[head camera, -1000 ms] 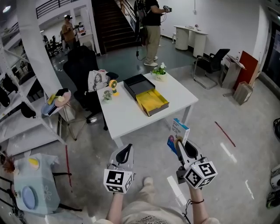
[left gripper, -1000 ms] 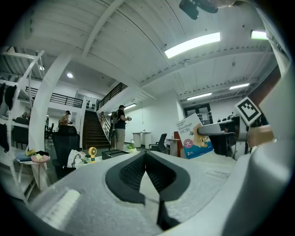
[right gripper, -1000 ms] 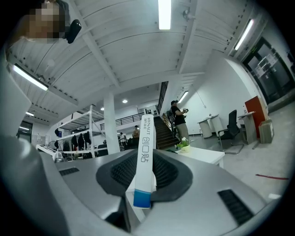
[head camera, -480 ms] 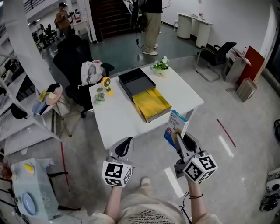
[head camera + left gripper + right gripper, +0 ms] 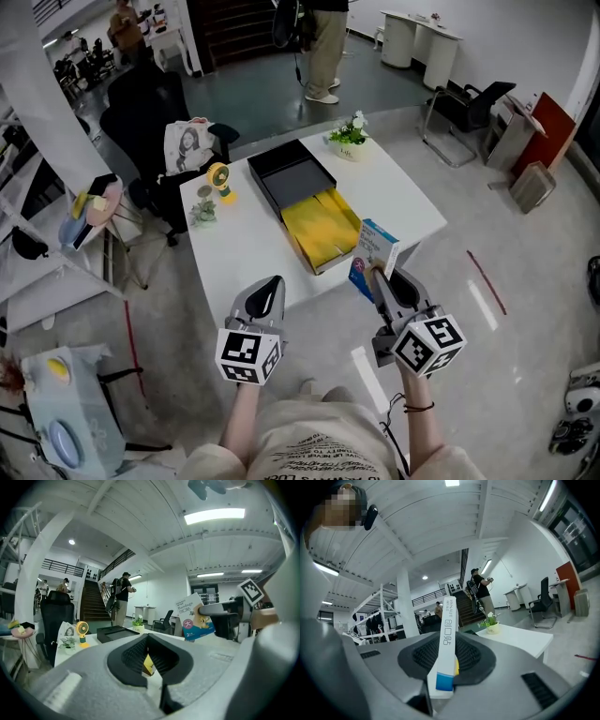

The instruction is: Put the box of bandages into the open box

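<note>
Yellow lining shows inside the open box (image 5: 322,228), which lies on the white table (image 5: 239,253) with its black lid (image 5: 293,174) folded back behind it. The box of bandages (image 5: 375,261) is not in there yet. It is up in the air by the front edge of the table, close to the open box but not over it. It stands tall, and the right gripper (image 5: 384,284) has its jaws squeezed tight on the lower end. The left gripper (image 5: 266,292) hangs near the table edge with its jaws pressed together and nothing in them. I think this is the carrying step: the pick-up is done and the drop is not. Next, the right gripper likely needs to reach forward and a little to the left until the bandages are above the yellow part. Then it should go down low and let go gently, so the tall box does not tip over the rim.
</note>
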Tool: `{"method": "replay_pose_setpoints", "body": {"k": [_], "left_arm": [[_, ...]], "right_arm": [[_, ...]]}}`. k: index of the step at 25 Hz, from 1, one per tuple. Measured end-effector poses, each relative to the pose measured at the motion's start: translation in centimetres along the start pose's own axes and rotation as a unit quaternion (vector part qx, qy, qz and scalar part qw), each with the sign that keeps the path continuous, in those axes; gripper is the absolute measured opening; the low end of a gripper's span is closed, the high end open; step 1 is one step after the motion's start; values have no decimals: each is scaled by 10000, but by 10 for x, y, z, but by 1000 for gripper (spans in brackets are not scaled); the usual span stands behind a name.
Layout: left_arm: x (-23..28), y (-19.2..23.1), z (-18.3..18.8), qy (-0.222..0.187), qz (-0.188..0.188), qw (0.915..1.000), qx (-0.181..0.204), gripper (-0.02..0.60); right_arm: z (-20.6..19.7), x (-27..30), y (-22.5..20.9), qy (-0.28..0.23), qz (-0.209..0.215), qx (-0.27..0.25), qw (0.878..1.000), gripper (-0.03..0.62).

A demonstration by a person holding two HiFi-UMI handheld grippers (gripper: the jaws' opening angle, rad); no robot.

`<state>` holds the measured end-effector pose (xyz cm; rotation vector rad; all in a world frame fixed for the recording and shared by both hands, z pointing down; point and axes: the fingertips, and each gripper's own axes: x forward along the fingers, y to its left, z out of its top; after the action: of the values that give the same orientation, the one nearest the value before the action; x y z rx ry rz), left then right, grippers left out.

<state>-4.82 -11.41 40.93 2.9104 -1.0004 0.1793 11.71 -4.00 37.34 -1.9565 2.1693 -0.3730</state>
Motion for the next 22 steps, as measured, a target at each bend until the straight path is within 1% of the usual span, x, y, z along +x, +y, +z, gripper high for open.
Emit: {"method": "replay_pose_setpoints", "body": {"k": [7, 12, 15, 18, 22], "left_arm": [[22, 14, -8, 126, 15, 9998, -180, 21], [44, 27, -19, 230, 182, 9989, -376, 21], [63, 38, -27, 311, 331, 9976, -521, 21], [83, 52, -36, 486, 507, 9957, -604, 21], [104, 66, -46, 674, 853, 9899, -915, 21]], "right_arm": [[-6, 28, -19, 163, -31, 151, 9997, 89], [-11, 59, -35, 361, 105, 213, 9991, 89], [-15, 85, -47, 579, 264, 269, 9976, 89], [-19, 116, -57, 867, 516, 360, 9943, 89], [-29, 154, -70, 1425, 889, 530, 9844, 89]]}}
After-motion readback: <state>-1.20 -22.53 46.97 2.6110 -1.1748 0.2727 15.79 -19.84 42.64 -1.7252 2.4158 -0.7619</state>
